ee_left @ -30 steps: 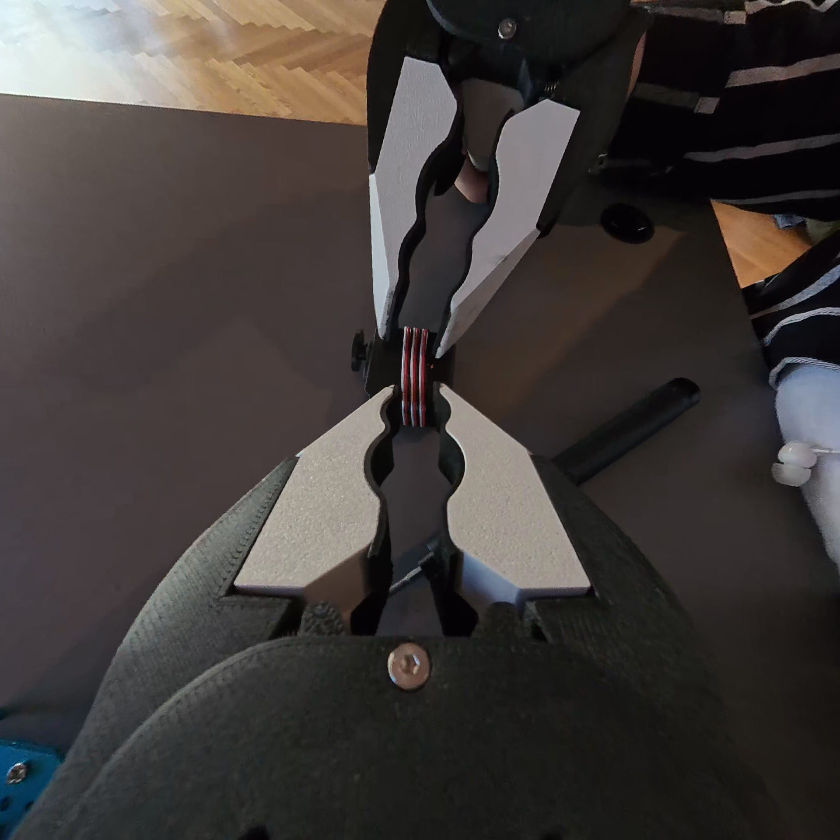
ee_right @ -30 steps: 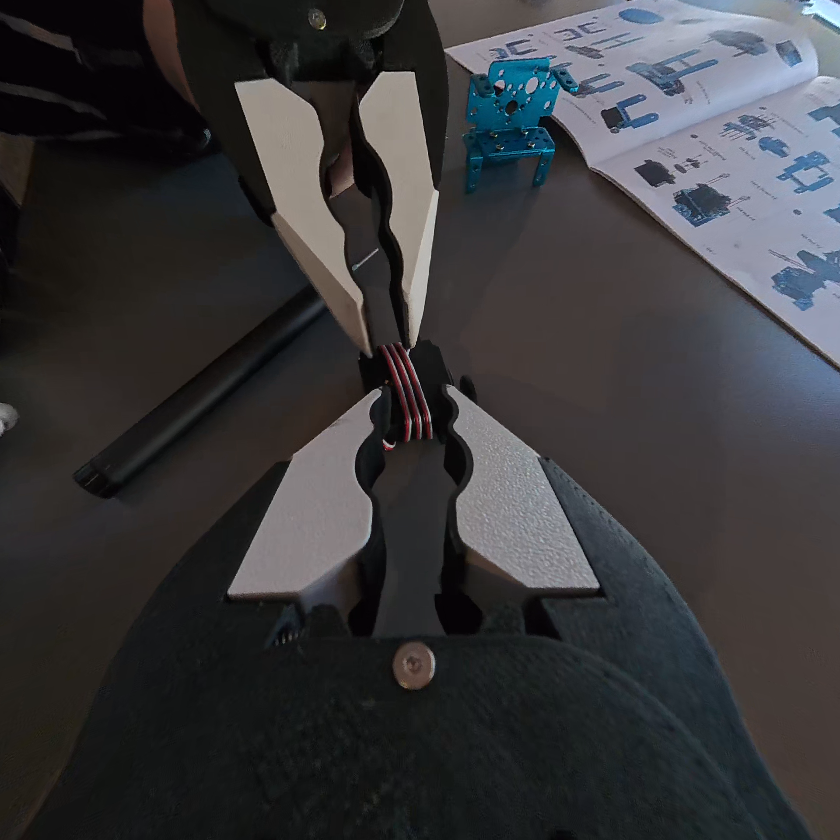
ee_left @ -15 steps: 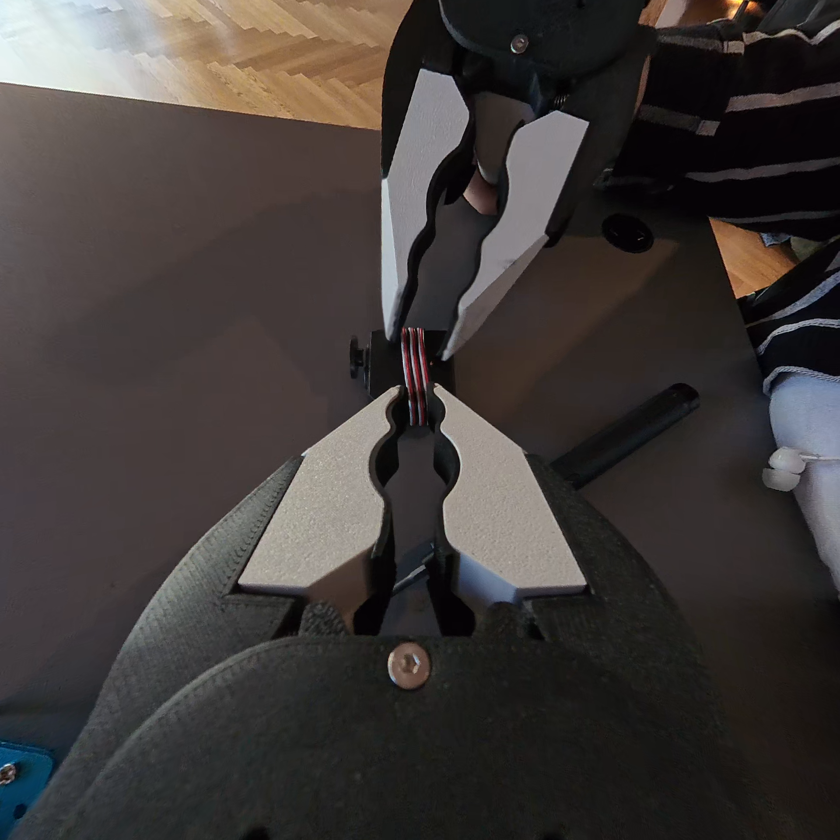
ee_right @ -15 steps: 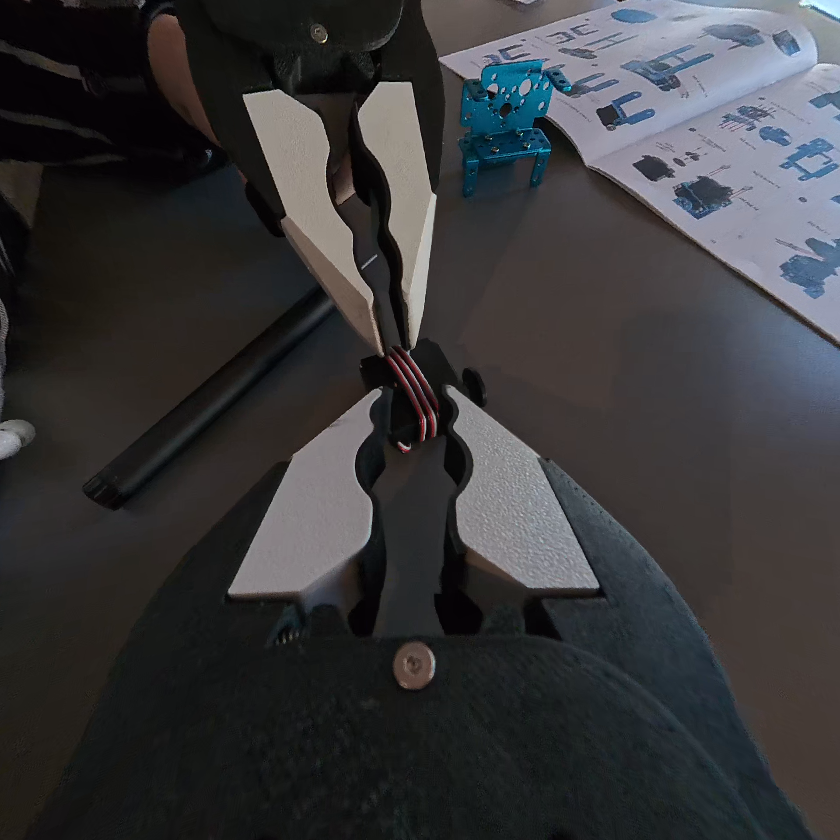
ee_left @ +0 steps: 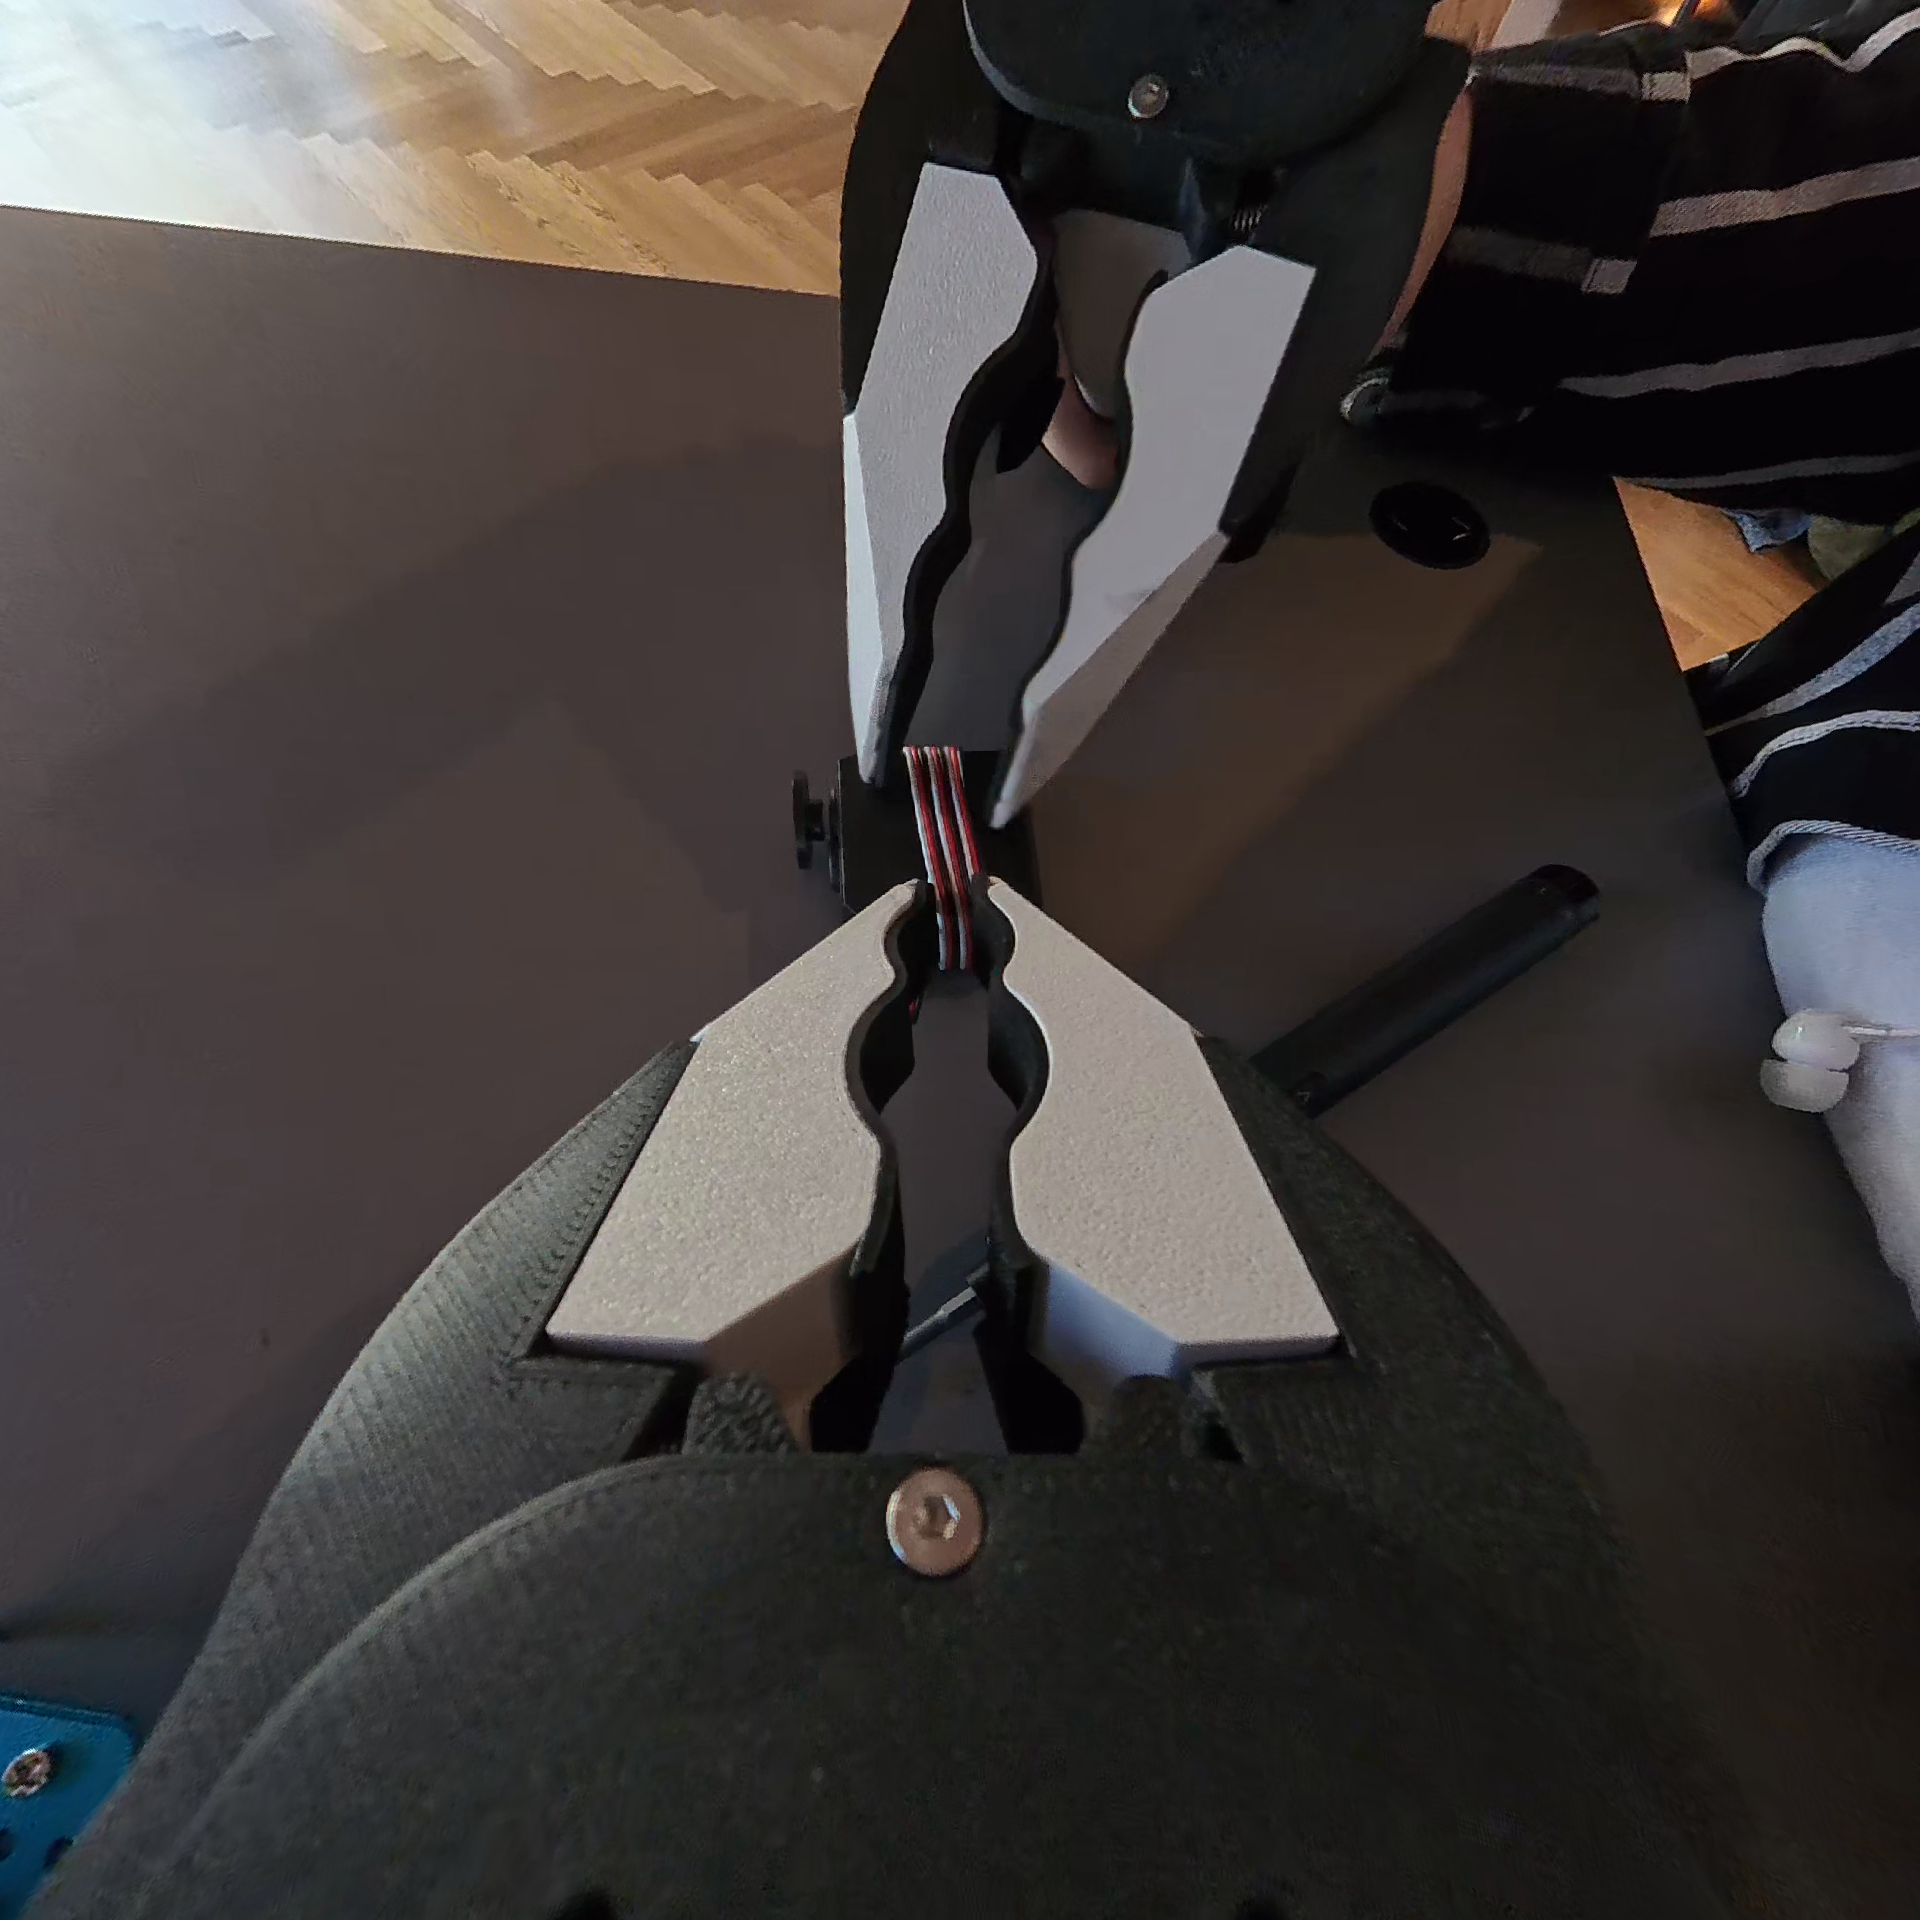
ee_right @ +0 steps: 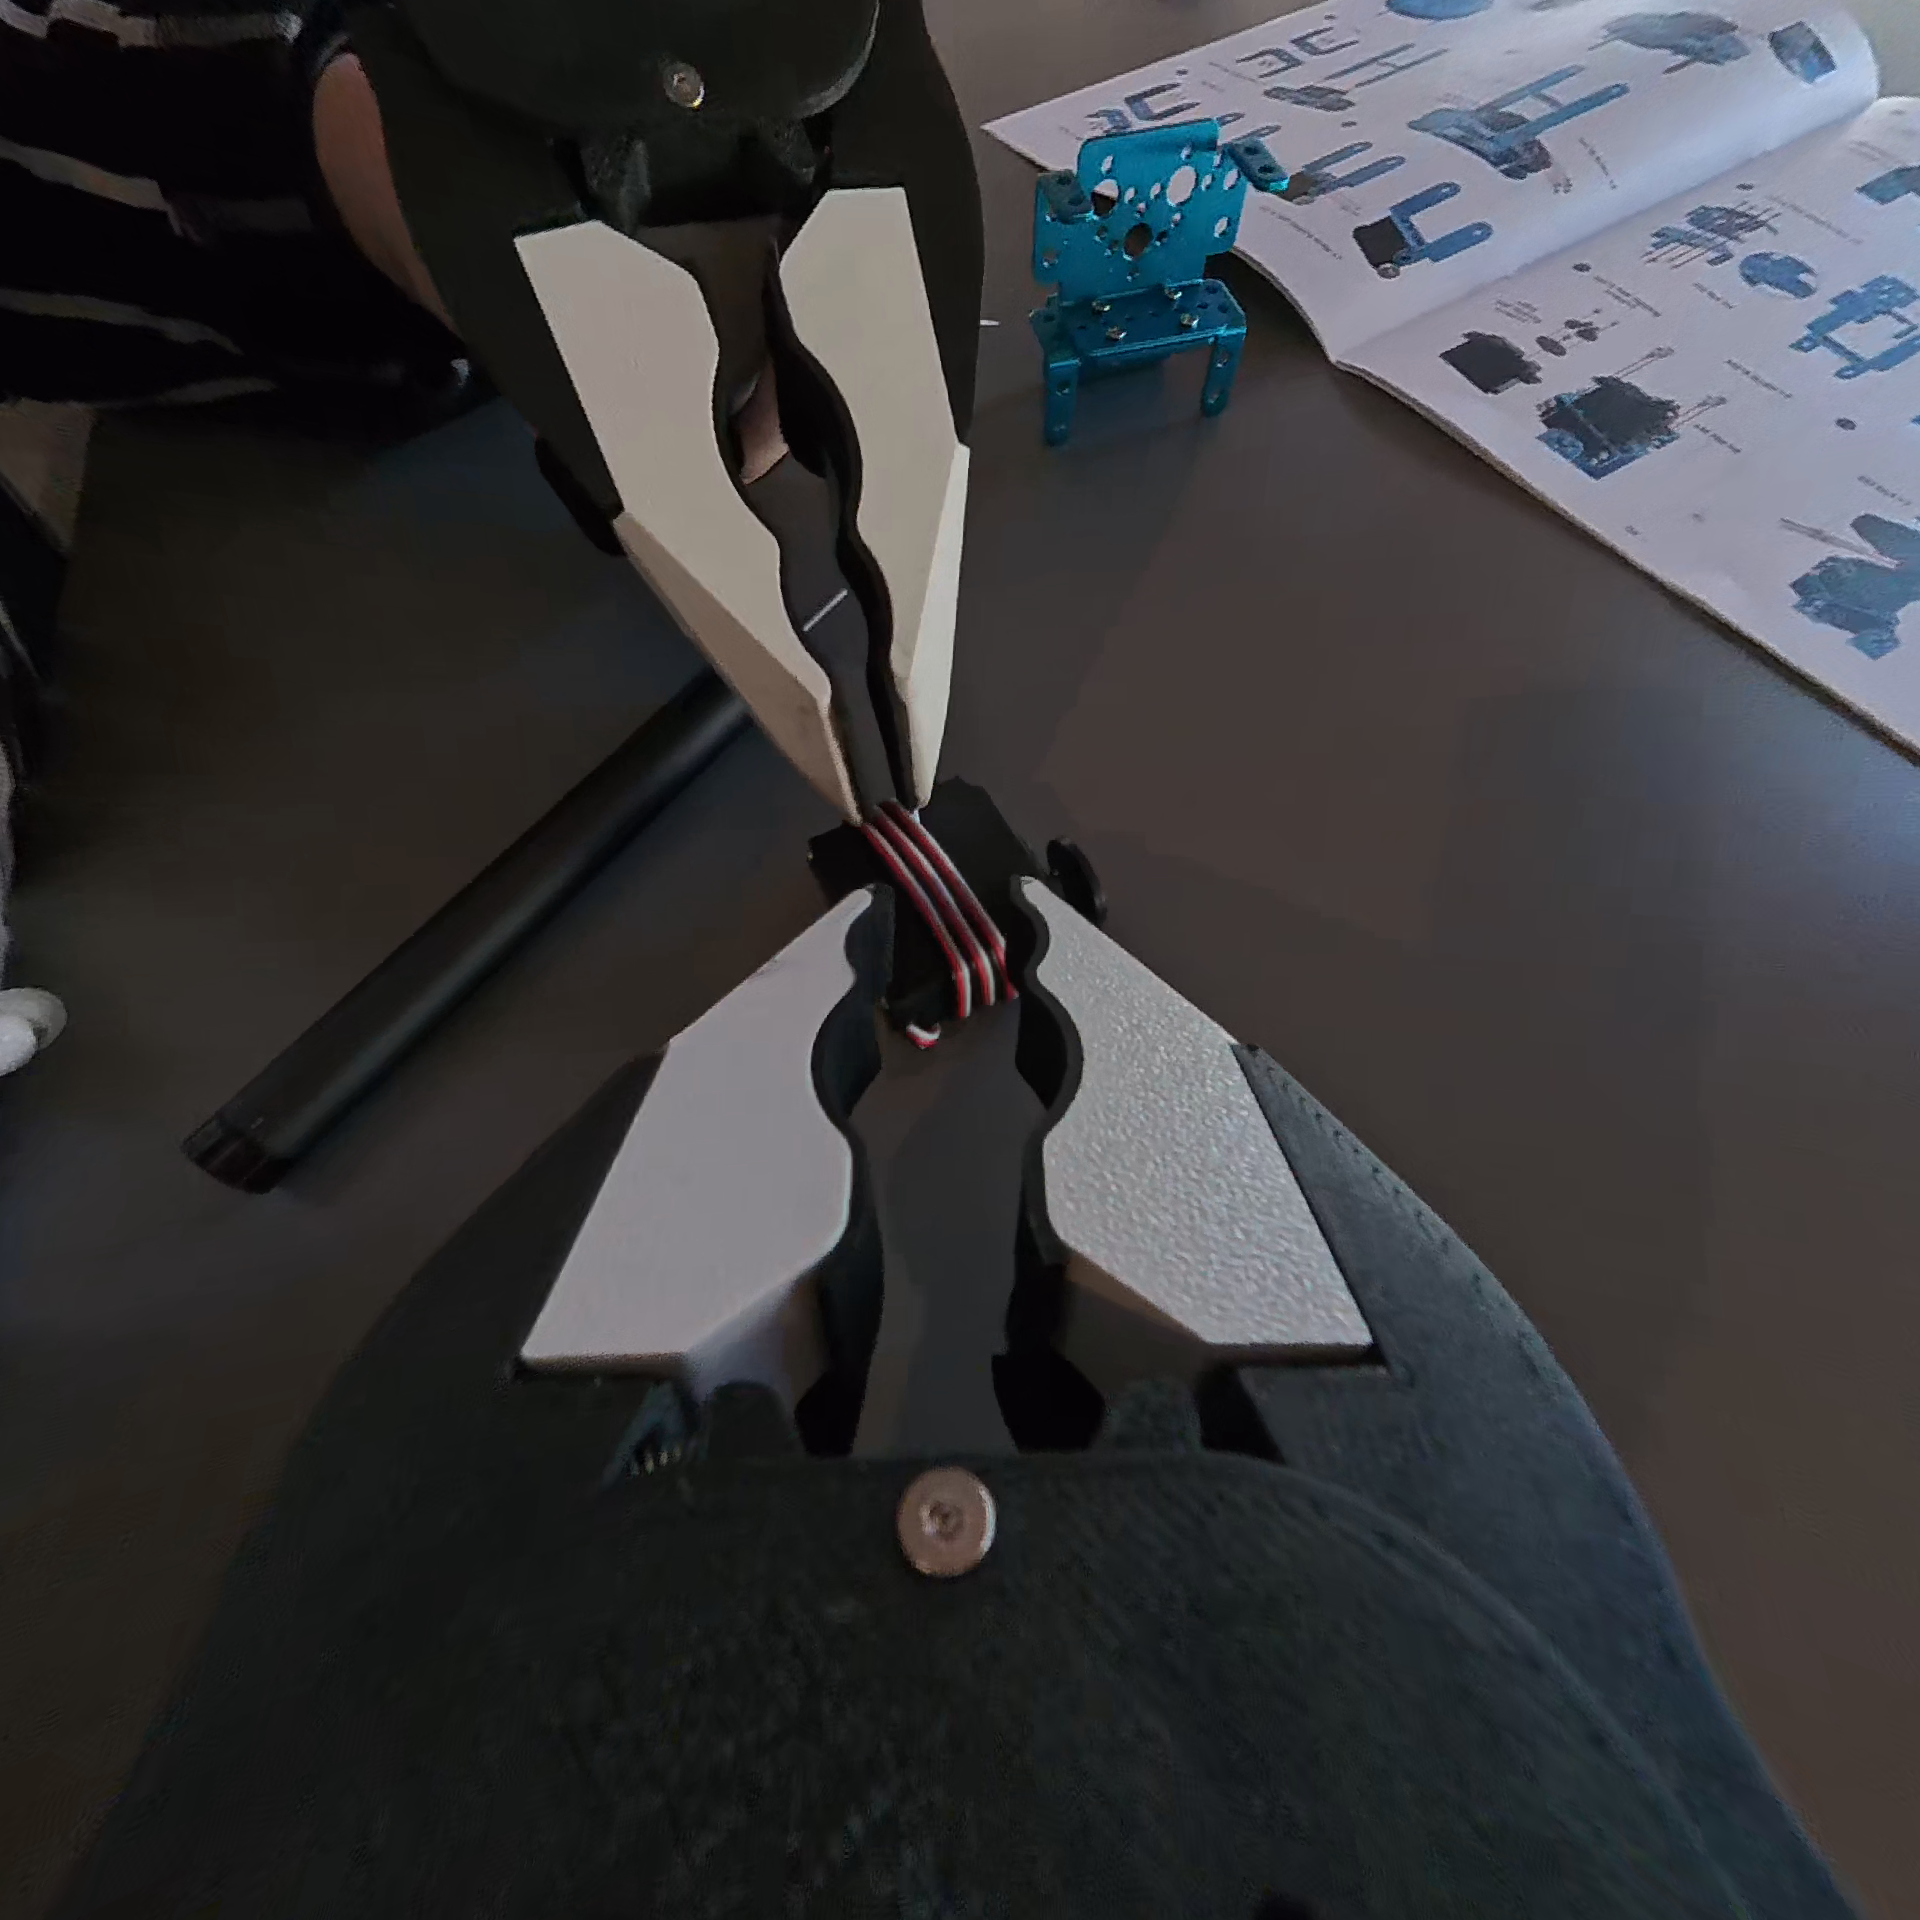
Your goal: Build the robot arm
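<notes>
1. While both grippers meet tip to tip over the dark bench (ee_left: 364, 727), the left gripper (ee_left: 951, 935) pinches a coiled red, white and black cable (ee_left: 948, 862), its jaws nearly closed on it.
2. Facing it, the right gripper (ee_right: 951, 940) clamps the same cable (ee_right: 940, 894) at a narrow gap.
3. Beneath the cable sits a small black servo (ee_right: 987, 831).
4. Nearby lie a black rod (ee_right: 468, 956), a blue bracket (ee_right: 1138, 281) and an open booklet (ee_right: 1662, 260).

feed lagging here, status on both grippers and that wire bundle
Left gripper shut on wire bundle. Right gripper shut on its other end. Black servo beneath, black tube alongside.
</notes>
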`<state>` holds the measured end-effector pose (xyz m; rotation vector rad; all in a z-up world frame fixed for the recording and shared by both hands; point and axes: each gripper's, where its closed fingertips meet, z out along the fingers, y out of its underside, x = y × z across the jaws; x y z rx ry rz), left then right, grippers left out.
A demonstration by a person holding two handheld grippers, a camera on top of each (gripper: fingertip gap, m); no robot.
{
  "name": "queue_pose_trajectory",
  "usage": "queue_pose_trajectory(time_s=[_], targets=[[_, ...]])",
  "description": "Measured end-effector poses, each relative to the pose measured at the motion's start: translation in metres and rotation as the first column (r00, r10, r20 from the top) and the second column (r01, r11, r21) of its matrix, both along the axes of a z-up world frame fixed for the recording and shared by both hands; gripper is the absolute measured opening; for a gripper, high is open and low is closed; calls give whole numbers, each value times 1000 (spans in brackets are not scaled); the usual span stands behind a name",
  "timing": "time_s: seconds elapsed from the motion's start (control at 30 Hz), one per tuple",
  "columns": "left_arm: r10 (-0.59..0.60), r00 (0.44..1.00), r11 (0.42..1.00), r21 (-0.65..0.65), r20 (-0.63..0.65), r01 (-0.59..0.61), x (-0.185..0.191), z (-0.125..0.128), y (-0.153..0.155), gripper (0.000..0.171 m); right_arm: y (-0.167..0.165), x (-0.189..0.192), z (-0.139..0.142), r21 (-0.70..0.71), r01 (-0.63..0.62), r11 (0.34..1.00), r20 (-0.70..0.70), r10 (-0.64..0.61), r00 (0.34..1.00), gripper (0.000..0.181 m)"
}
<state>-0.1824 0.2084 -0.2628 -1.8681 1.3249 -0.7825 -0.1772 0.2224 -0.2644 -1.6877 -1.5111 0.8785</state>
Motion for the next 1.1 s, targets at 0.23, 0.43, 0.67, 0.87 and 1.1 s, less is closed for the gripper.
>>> queue_pose_trajectory(time_s=[0.23,0.43,0.67,0.87,1.1], targets=[[5,1000,1000,14,-29,-5,-9,4,3,8,0,-1,1,90,-3,996,29,0,1000,15],[-32,997,999,40,-77,35,-17,4,1,16,-1,-1,0,74,-23,997,19,22,1000,14],[-32,973,972,218,-228,83,-14,-12,4,8,-1,-1,0,83,-43,996,34,40,999,14],[22,965,968,248,-261,45,-16,-15,7,2,-2,-1,0,80,-47,996,45,44,998,15],[135,981,990,57,-143,-128,-19,-14,6,2,-2,0,0,83,-61,995,38,58,998,13]])
